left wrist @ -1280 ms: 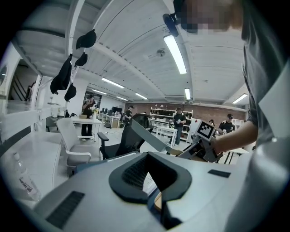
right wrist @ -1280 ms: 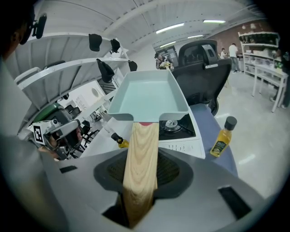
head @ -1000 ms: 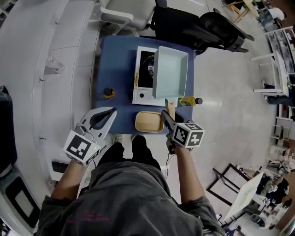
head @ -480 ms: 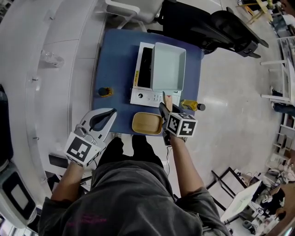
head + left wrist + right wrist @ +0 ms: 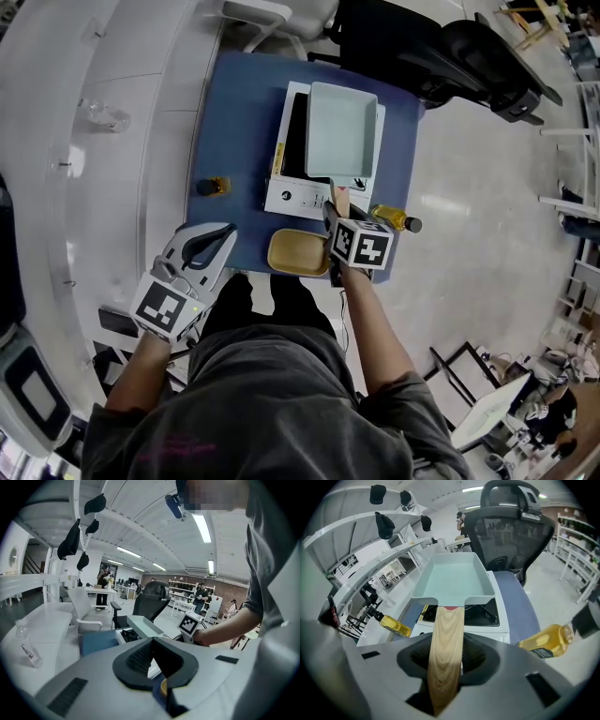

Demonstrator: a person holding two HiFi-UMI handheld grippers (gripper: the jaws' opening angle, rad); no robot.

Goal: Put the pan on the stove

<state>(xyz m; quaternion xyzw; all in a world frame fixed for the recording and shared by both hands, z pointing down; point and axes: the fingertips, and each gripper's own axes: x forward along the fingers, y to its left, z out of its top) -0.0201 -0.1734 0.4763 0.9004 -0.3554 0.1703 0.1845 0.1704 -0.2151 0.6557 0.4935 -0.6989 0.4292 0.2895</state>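
Observation:
The pan (image 5: 342,131) is a pale mint rectangular tray with a wooden handle (image 5: 341,200). It lies over the right part of the white single-burner stove (image 5: 292,195) on the blue table (image 5: 239,112). My right gripper (image 5: 336,214) is shut on the handle; in the right gripper view the handle (image 5: 446,658) runs between the pads to the pan (image 5: 454,581) above the stove (image 5: 487,616). My left gripper (image 5: 202,248) hangs off the table's near left edge, shut and empty. In the left gripper view the gripper (image 5: 151,656) points toward the pan (image 5: 145,626).
A wooden bowl (image 5: 298,251) sits just left of my right gripper. An oil bottle (image 5: 394,219) lies at the table's right edge, and a small yellow bottle (image 5: 214,186) stands left of the stove. A black chair (image 5: 450,56) and a white chair (image 5: 272,14) stand behind the table.
My right gripper has carried the pan leftward and in over the stove, so it covers more of the burner. The left gripper has stayed where it was.

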